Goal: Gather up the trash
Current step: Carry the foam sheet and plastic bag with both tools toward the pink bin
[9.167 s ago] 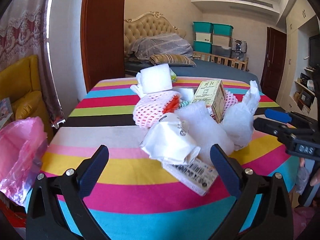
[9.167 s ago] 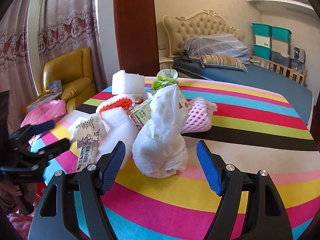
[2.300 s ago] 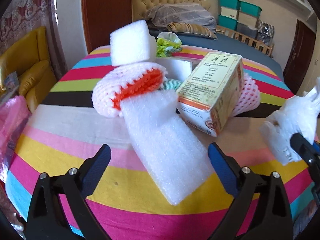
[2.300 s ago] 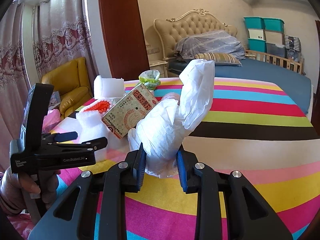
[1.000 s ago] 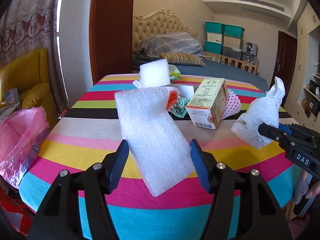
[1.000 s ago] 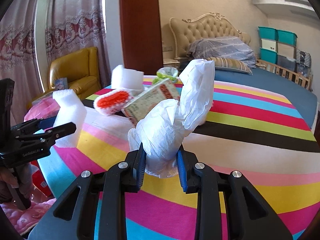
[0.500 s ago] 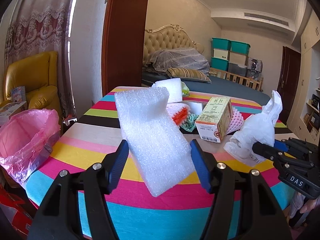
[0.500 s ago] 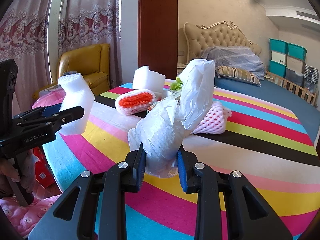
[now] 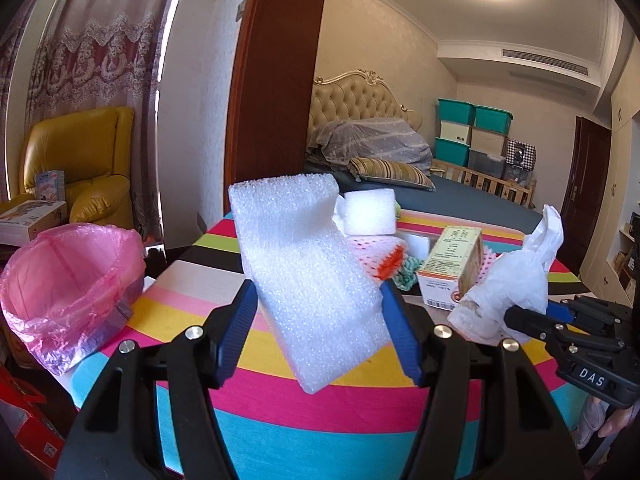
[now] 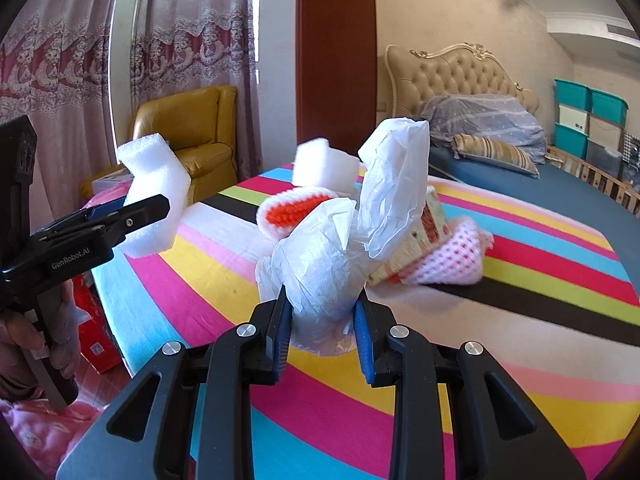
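Left wrist view: the left gripper clamps a foam sheet at centre frame; carry it level toward the pink bin bag, lower left, releasing only above its mouth.

Right wrist view: the right gripper pinches a white plastic bag at centre, above the striped tabletop.

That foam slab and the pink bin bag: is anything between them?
Only bare striped tablecloth and the table's edge separate the foam slab from the pink bin bag, seen in the left wrist view.
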Tool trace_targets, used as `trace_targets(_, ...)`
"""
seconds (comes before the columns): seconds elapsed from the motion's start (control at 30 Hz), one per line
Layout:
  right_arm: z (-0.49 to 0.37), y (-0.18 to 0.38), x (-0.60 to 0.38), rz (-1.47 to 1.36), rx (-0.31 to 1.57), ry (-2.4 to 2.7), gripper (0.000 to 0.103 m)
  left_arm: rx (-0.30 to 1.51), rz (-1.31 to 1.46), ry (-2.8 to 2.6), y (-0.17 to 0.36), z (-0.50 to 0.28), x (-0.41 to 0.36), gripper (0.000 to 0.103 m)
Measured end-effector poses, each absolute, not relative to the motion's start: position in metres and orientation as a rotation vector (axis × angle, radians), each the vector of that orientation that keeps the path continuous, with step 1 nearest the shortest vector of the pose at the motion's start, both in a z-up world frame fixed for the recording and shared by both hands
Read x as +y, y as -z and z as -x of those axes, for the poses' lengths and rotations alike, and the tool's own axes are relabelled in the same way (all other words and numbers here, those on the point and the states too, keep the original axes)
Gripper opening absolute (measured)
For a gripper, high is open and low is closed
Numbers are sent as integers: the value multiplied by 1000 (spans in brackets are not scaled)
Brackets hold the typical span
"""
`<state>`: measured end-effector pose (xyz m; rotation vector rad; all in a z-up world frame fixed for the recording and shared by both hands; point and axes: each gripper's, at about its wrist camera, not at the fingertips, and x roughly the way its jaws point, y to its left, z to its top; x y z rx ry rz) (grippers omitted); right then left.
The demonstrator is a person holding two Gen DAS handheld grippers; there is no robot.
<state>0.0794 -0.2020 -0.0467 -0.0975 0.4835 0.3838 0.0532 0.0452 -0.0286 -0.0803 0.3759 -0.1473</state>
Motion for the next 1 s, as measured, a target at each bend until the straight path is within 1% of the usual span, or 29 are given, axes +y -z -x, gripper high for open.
trace_targets(0.4,-97,33,-150,171,494,-495,28,351,-15,78,29,-38,92,62)
trace_targets(1.0,-126,11,-19,255,454,-742,28,362,65,-157,19,-24,212,62)
